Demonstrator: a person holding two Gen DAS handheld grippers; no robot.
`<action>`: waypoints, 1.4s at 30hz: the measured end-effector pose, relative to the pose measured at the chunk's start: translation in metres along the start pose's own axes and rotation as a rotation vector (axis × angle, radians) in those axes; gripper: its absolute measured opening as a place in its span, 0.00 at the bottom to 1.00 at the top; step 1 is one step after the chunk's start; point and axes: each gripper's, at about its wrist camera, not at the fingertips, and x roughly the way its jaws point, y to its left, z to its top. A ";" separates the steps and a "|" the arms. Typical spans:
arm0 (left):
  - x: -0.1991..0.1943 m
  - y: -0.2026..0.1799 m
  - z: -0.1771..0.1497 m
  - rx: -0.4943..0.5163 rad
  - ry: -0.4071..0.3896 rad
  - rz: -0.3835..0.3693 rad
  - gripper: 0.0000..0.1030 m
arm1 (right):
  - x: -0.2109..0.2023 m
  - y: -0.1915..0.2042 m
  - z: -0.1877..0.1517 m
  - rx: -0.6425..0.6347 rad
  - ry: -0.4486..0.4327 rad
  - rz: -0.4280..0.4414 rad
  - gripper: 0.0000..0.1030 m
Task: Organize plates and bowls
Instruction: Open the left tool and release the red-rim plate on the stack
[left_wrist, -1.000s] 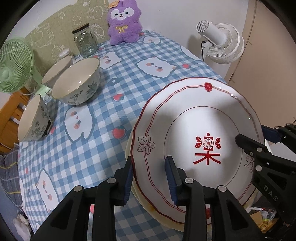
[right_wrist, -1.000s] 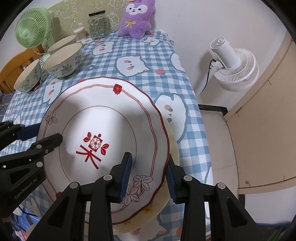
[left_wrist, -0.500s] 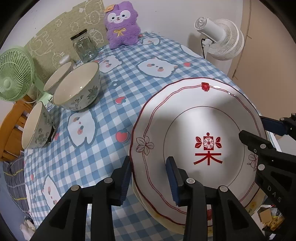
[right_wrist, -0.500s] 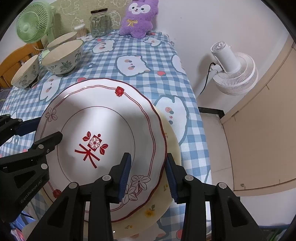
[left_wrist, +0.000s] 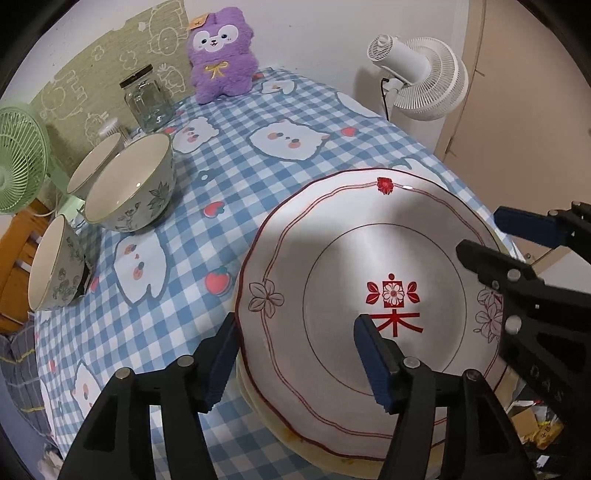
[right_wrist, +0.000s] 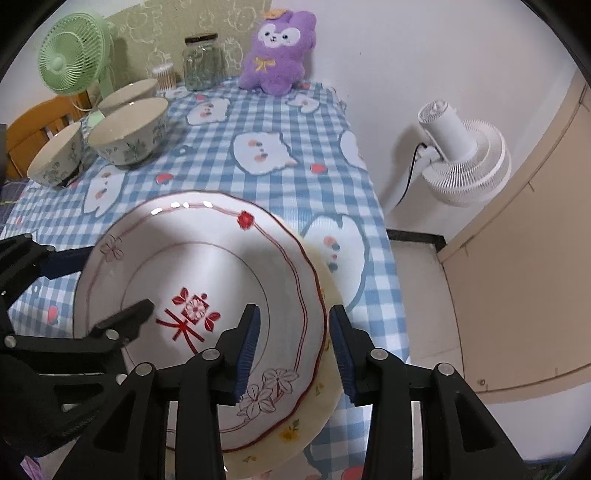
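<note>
Plate (left_wrist: 354, 258) lies stacked; both claws (left_wrist: 295, 354) (right_wrist: 293, 347) have just spread, straddling its rim.

The top plate (left_wrist: 354, 266) is stacked on a lower plate (right_wrist: 314, 424) at the table's (left_wrist: 258, 177) near edge. Three bowls (left_wrist: 129, 184) are set at ten o'clock from it; a jar (left_wrist: 147, 99) and plush toy (left_wrist: 221, 70) at twelve.

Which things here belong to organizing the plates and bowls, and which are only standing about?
Part of the job:
- red-patterned white plate
- cream plate under it
- three bowls

Only standing about:
- purple plush toy
- glass jar
- green fan
- white fan
</note>
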 end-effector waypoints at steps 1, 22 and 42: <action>0.000 0.001 0.001 -0.004 0.002 -0.010 0.62 | -0.001 0.001 0.001 -0.004 -0.008 0.000 0.59; -0.032 0.013 0.009 0.039 -0.053 0.007 0.79 | -0.029 0.008 0.022 -0.001 -0.059 0.013 0.70; -0.086 0.070 0.012 -0.031 -0.145 0.101 0.80 | -0.080 0.044 0.059 -0.055 -0.135 0.022 0.70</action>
